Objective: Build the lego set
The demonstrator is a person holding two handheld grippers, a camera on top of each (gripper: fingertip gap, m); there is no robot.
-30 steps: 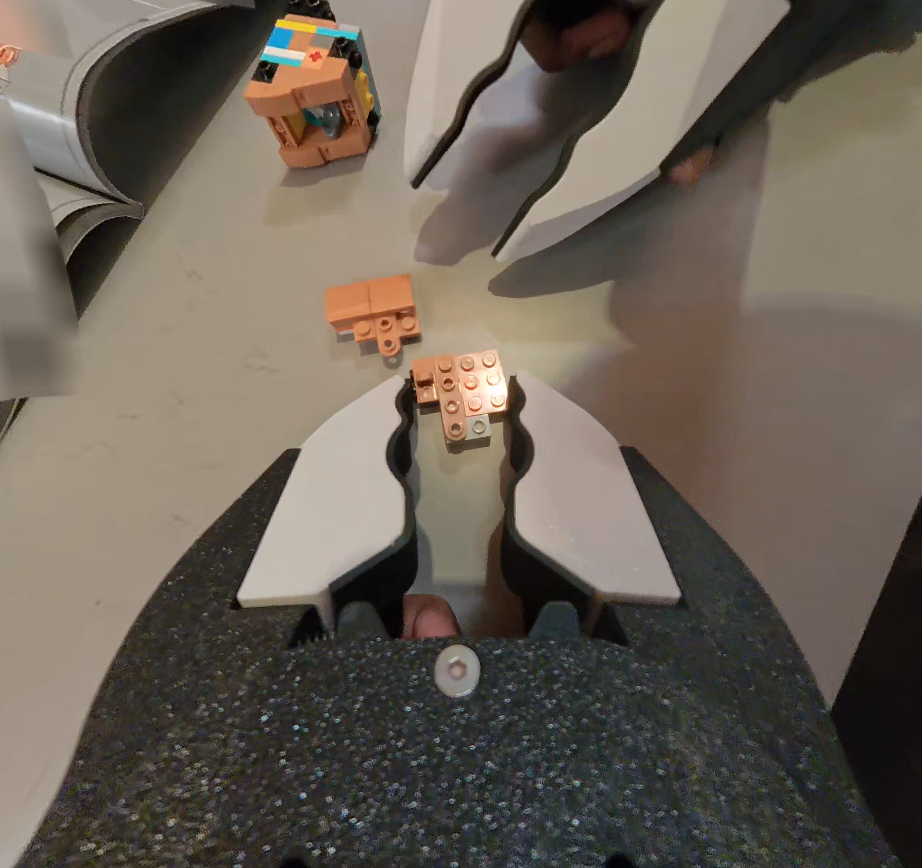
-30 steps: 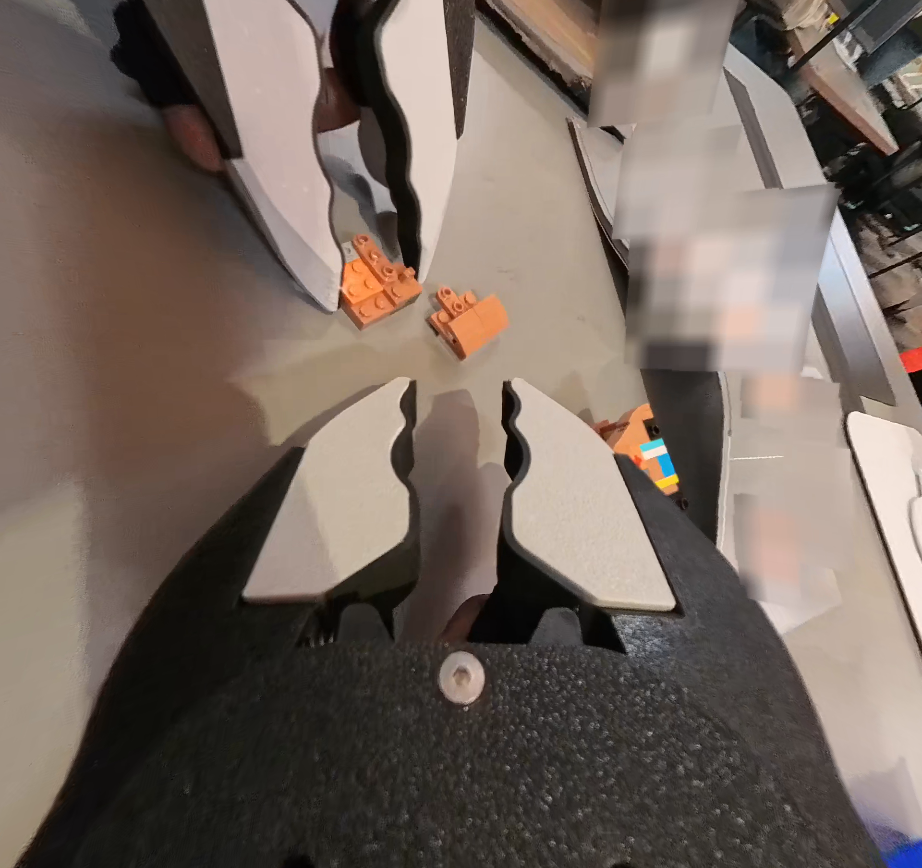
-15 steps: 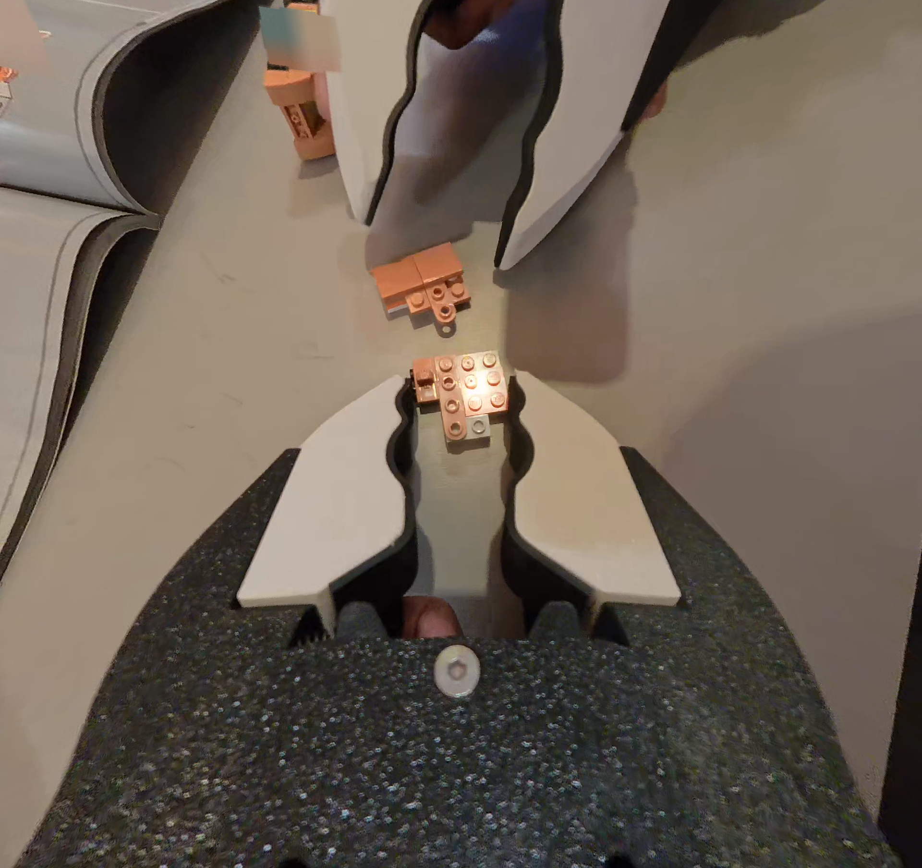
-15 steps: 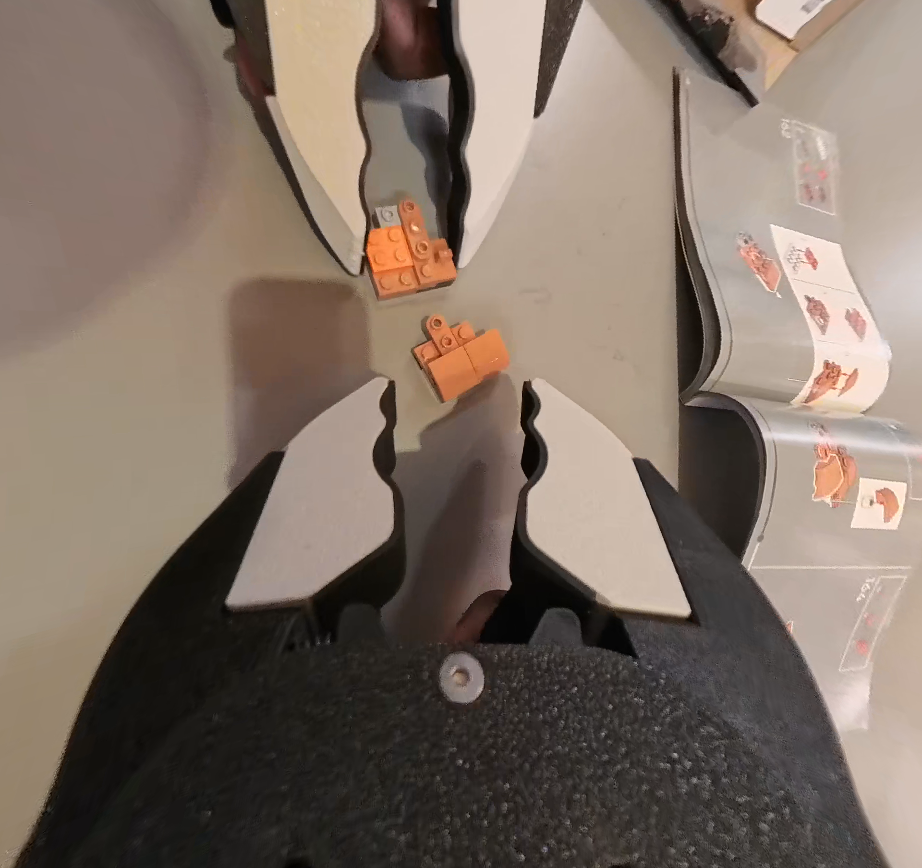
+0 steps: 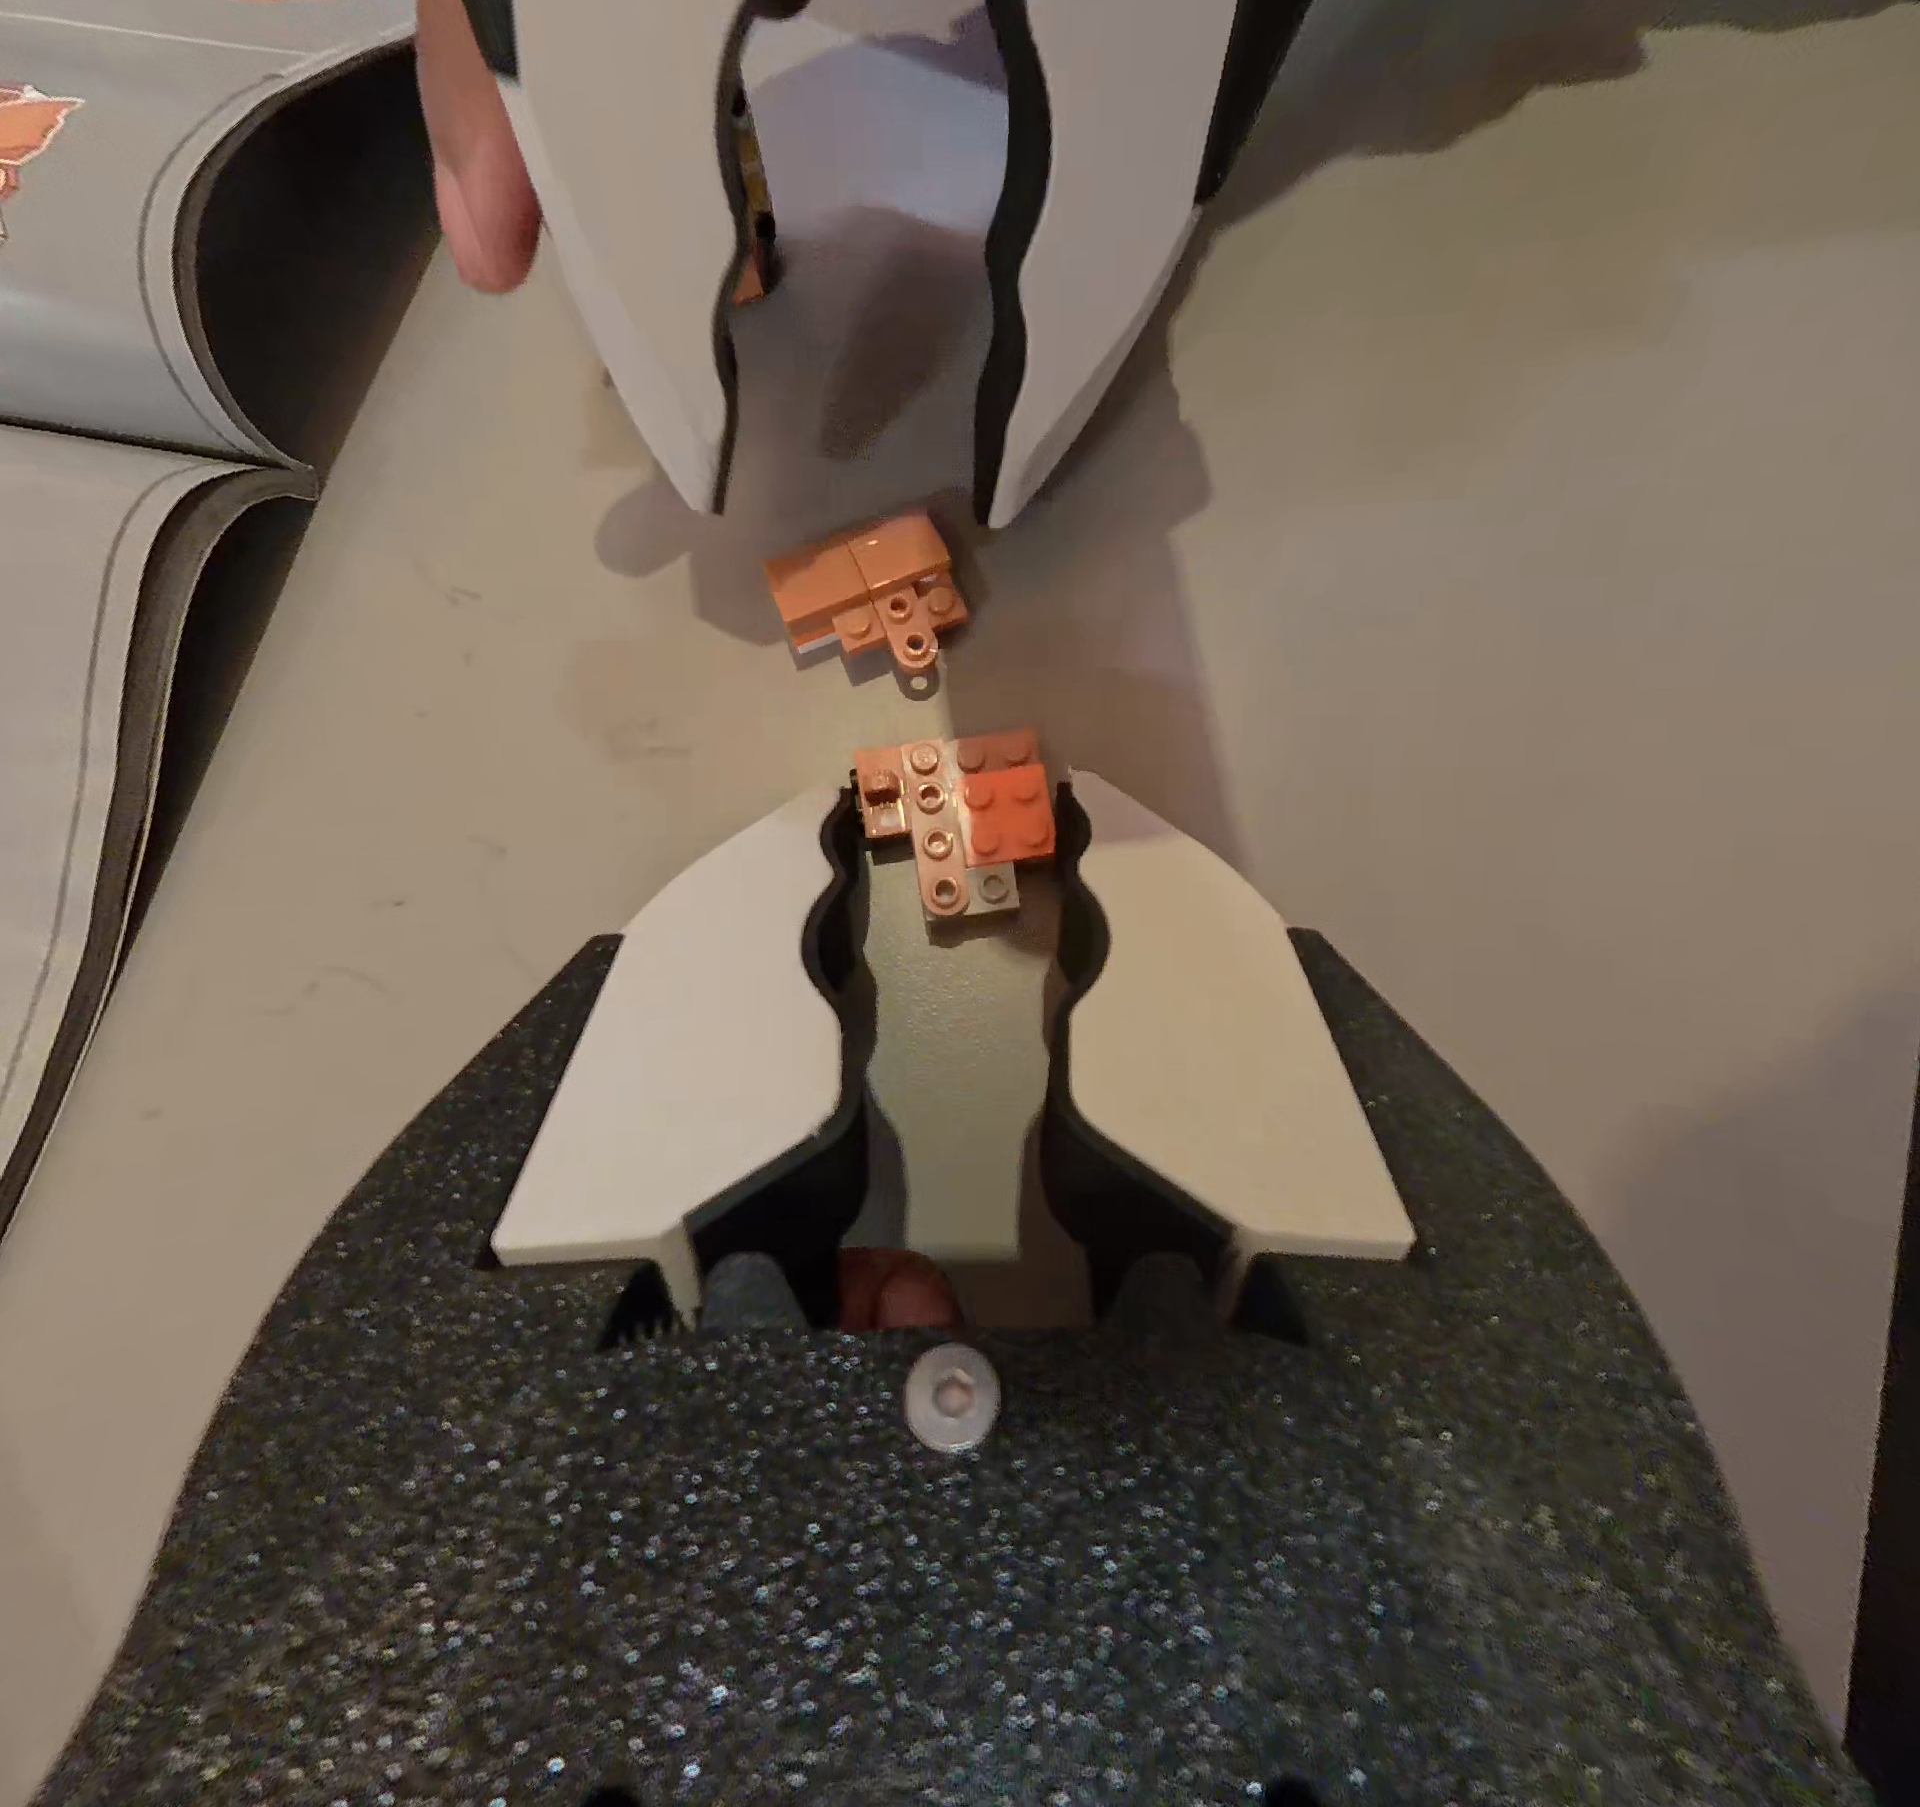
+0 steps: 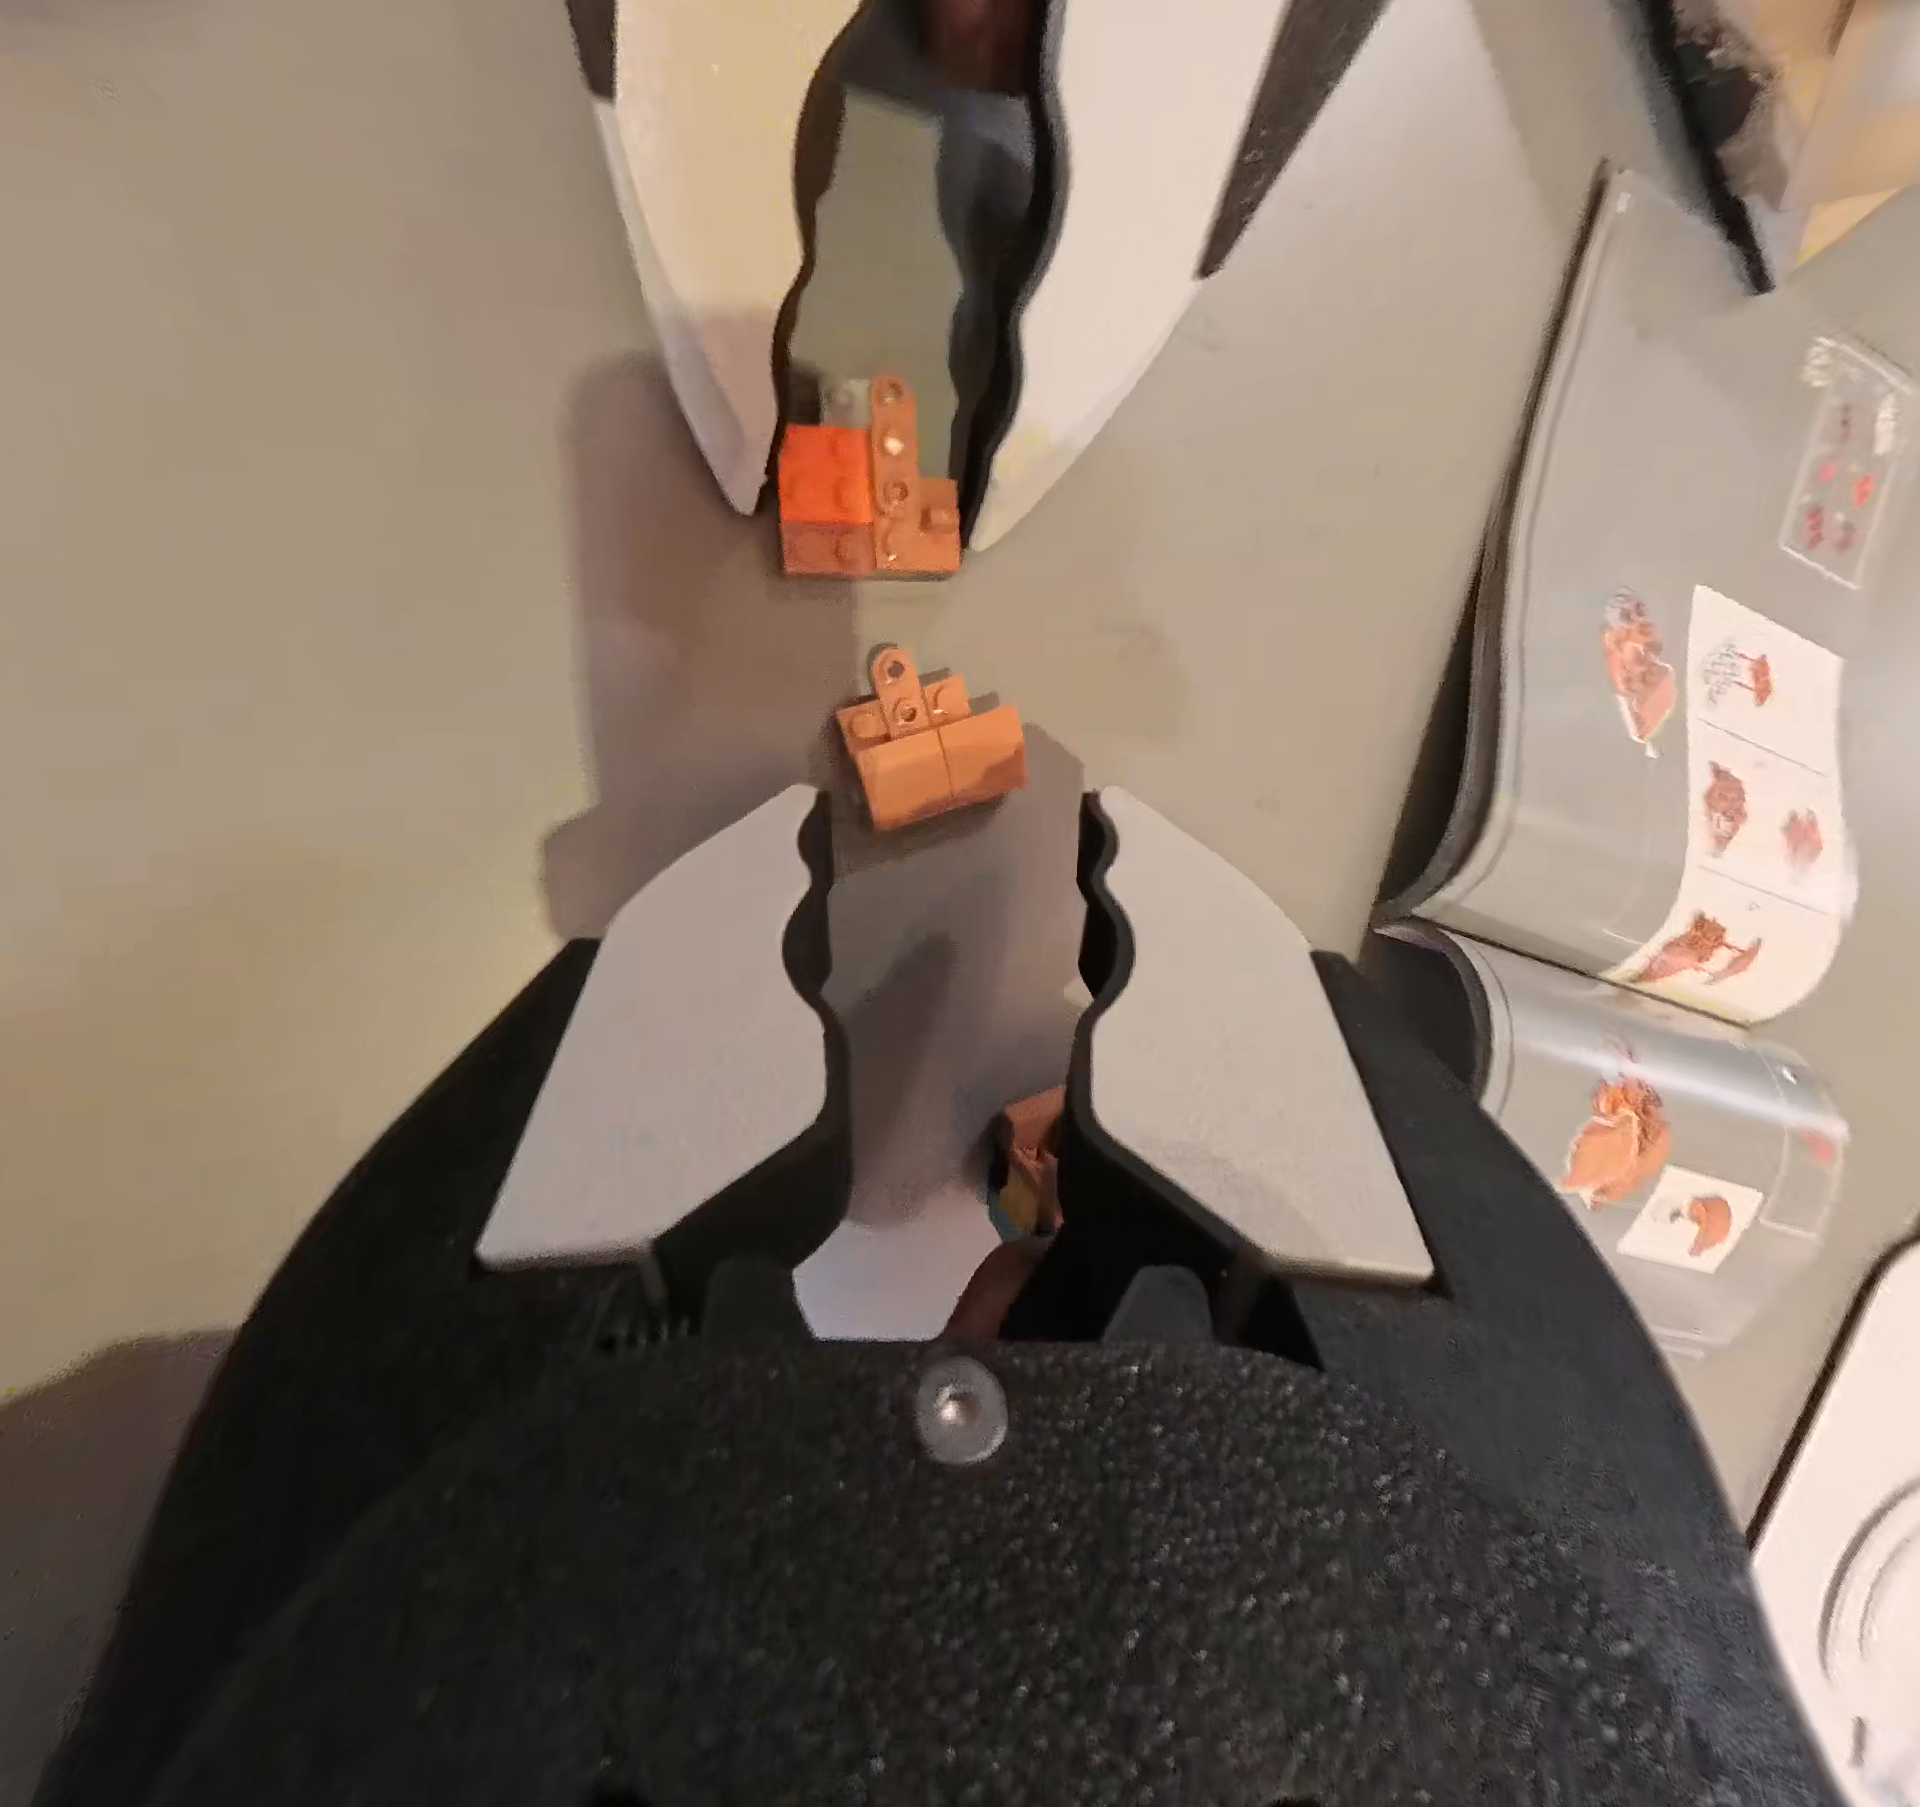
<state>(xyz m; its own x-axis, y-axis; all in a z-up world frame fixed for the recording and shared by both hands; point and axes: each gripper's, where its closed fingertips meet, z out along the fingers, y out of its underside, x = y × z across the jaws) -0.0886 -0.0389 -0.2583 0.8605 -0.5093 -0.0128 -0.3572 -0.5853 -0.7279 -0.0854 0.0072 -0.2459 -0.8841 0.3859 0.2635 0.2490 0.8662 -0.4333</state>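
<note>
A flat orange plate assembly (image 5: 956, 812) with a brighter orange block and a grey corner lies on the grey table. My left gripper (image 5: 961, 791) is shut on it, fingertips touching both sides; it also shows in the right wrist view (image 6: 868, 510) with the assembly (image 6: 868, 490). A small orange sloped piece (image 5: 868, 583) with a studded tab lies just beyond. My right gripper (image 6: 951, 801) is open, its tips on either side of the sloped piece's (image 6: 935, 749) near end without touching it. It shows from the front in the left wrist view (image 5: 857, 510).
An open instruction booklet (image 5: 104, 199) lies at the left, and shows at the right in the right wrist view (image 6: 1714, 822). A small multi-coloured built model (image 6: 1023, 1165) shows between my right fingers. A white object (image 6: 1849, 1549) sits at the lower right. A person's finger (image 5: 478, 188) grips the right gripper. Spacing between my two grippers at the tips: around 5 cm.
My right gripper has swung in line with the left one and come forward until its open tips flank the sloped piece. The left gripper has kept its hold on the plate assembly.
</note>
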